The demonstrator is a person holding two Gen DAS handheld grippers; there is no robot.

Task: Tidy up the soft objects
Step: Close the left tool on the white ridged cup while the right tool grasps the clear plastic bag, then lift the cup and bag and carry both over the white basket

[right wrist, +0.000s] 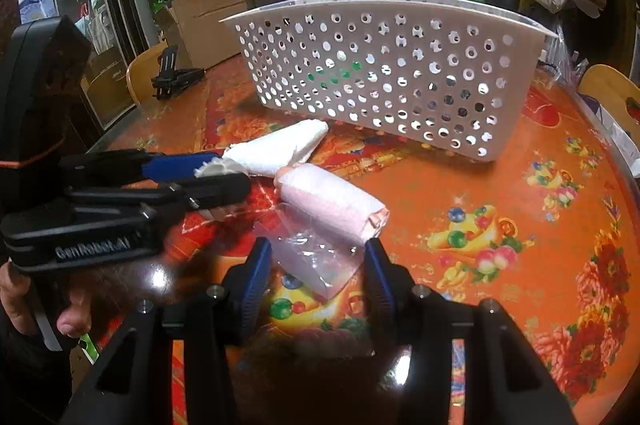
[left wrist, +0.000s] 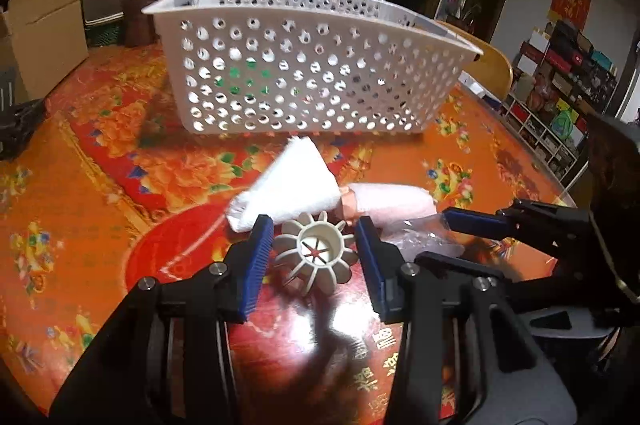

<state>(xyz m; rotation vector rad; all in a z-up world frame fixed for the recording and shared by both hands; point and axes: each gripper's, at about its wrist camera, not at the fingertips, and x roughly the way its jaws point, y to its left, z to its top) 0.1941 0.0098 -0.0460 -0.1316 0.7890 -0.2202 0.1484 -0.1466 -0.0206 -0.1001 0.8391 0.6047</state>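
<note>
Behind two rolled towels (right wrist: 304,149), white basket (left wrist: 304,73) (contents unclear through holes). Left gripper (left wrist: 315,253) spread around ribbed ring (left wrist: 318,255); right gripper (right wrist: 316,257) spread over clear bag (right wrist: 316,253).

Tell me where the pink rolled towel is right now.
The pink rolled towel lies on the table in front of the white basket, just right of the white rolled towel, beyond the right gripper and its open jaws.
</note>
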